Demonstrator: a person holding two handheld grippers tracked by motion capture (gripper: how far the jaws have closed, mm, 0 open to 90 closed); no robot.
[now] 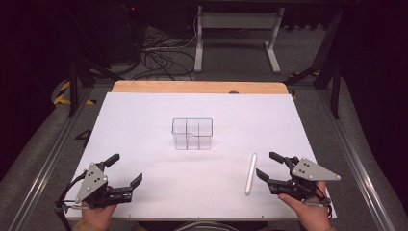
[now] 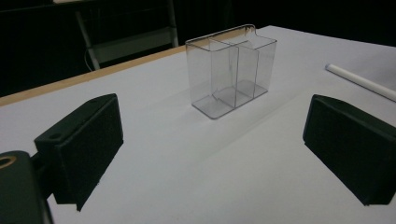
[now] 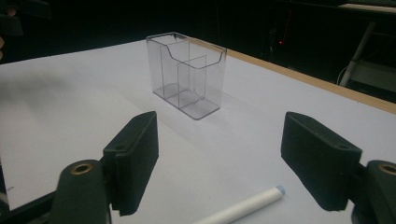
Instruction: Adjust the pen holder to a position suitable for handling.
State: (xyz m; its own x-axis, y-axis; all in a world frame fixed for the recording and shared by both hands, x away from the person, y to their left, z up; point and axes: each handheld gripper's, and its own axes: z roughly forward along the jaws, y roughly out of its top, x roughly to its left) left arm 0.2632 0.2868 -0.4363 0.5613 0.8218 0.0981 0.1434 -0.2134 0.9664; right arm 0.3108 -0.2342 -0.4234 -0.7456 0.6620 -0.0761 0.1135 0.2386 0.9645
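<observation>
I have the left hand-held gripper [image 1: 124, 170] low at the near left, its jaws spread wide with nothing between them, aimed forward and inward. My right hand-held gripper [image 1: 267, 166] sits at the near right, jaws apart and empty, pointing left. Both hands grip from below.

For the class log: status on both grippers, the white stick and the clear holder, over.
Left gripper open, empty. Right gripper open, beside the white stick, not touching. Stick flat on the table. Clear holder upright, empty; nothing between.
</observation>
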